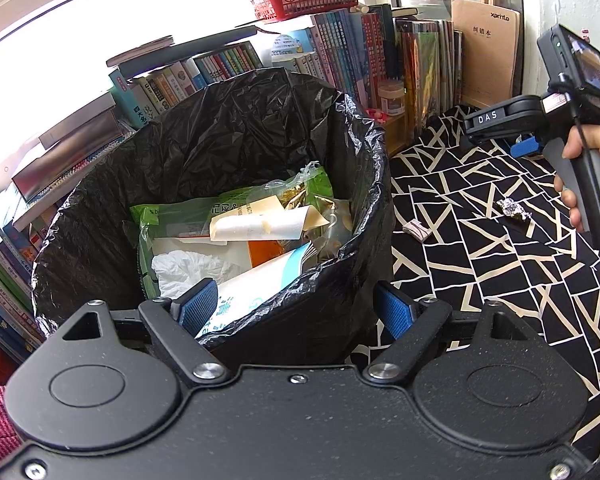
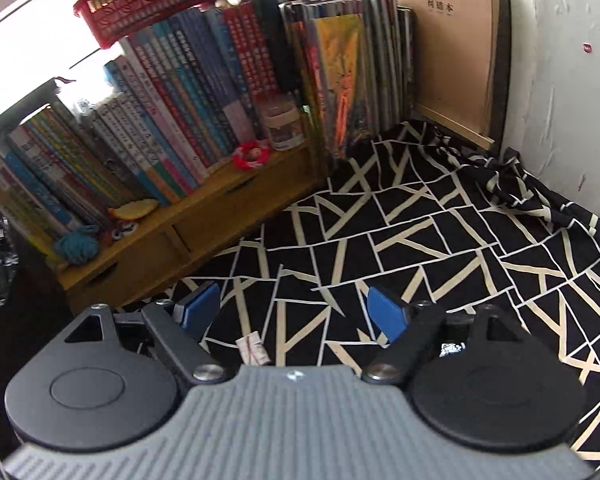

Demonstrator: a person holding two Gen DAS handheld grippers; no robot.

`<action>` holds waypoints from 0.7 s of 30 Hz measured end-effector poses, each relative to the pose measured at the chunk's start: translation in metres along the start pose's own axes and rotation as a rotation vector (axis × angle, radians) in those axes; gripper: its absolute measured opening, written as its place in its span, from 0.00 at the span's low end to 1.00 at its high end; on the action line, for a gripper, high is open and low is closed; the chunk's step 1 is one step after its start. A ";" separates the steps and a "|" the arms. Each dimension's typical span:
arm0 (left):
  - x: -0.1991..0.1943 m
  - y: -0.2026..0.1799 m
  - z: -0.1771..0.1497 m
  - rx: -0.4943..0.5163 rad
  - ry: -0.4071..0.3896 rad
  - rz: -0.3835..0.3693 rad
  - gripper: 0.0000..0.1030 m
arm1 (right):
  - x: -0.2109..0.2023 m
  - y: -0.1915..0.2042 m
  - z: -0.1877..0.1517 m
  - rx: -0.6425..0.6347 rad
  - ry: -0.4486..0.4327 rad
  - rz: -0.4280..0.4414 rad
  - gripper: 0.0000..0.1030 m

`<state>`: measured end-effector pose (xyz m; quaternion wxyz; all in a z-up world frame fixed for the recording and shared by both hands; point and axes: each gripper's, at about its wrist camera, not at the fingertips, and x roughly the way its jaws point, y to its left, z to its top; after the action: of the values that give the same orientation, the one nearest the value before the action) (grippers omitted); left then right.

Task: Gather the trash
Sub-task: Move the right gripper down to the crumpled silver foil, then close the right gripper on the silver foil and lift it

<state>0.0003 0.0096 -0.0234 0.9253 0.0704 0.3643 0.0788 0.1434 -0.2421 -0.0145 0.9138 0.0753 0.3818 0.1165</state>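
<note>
Trash fills the lower part of a bin [image 1: 220, 184] lined with a black plastic bag [image 1: 100, 220]: a green printed wrapper [image 1: 180, 212], a crumpled white tissue [image 1: 188, 268], a pale torn paper [image 1: 260, 226] and a white-and-blue packet [image 1: 252, 288] that leans up toward the bin's near rim.

The left tongs [image 1: 296, 310] grip that near rim. One blue pad [image 1: 198, 306] sits inside the bin against the packet and liner; the other pad [image 1: 396, 314] sits outside the bin wall, with the bagged rim caught between them.

The bin stands on a desk covered by a black cloth with cream lines [image 1: 480, 248]. On that cloth, just beside the bin's outer wall, lies a small folded paper wrapper [image 1: 418, 232]. Farther from the bin lies a crumpled foil scrap [image 1: 512, 210].

The right tongs [image 2: 296, 312] hang above the cloth on the side of the bin where these scraps lie, held by a hand [image 1: 580, 168]. Their jaws stand wide apart and hold nothing. In the right wrist view the folded paper wrapper [image 2: 254, 348] lies on the cloth low between the two fingers, touching neither.

Behind the bin, rows of books [image 2: 172, 120] stand on a wooden shelf [image 2: 204, 224], with a red basket [image 2: 148, 4] on top of them.
</note>
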 end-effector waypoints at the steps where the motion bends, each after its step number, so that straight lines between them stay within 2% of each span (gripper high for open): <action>1: 0.000 0.000 0.000 0.000 0.000 -0.001 0.80 | 0.003 -0.003 0.000 0.005 0.006 -0.013 0.86; 21: 0.000 -0.001 0.000 -0.002 -0.001 -0.002 0.80 | 0.070 -0.054 -0.024 0.059 0.181 -0.252 0.87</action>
<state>-0.0001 0.0081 -0.0235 0.9256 0.0693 0.3638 0.0779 0.1823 -0.2743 -0.0906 0.8803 0.0426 0.4724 -0.0039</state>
